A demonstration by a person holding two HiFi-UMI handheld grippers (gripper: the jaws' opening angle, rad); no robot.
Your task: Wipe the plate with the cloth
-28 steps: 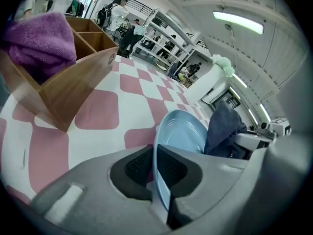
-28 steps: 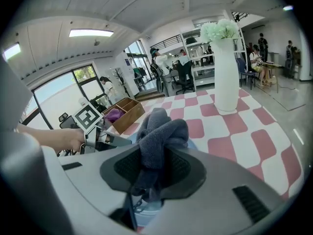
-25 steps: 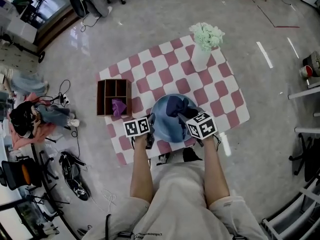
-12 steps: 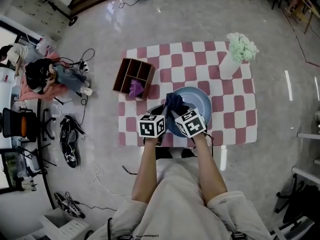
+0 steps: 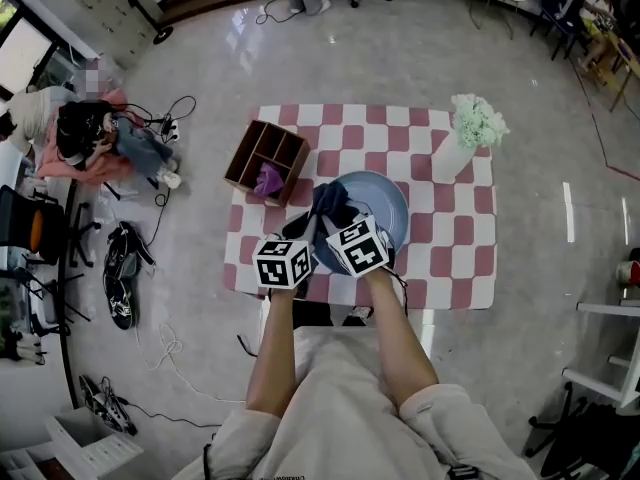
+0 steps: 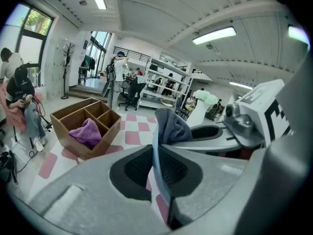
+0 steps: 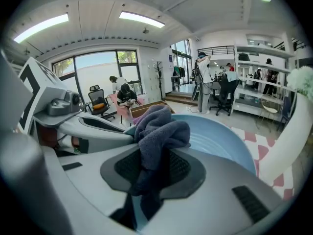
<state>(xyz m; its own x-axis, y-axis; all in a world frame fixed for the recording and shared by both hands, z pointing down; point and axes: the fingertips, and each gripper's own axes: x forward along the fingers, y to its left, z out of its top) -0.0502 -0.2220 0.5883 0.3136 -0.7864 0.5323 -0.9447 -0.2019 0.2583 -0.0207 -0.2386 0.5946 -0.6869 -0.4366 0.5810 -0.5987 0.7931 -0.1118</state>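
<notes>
Both claws are closed on something: the left gripper pinches the thin rim of the pale blue plate, steadying it, while the right gripper clamps a bunched dark blue-grey cloth that lies against the plate's inner face. Wiping looks under way; next, the cloth should sweep firmly round the smooth, shallow round dish. The cloth's pile is soft and fuzzy. Underneath spreads a pink-and-white chequered mat.

Dark cloth pinched in right tongs, plate behind
</notes>
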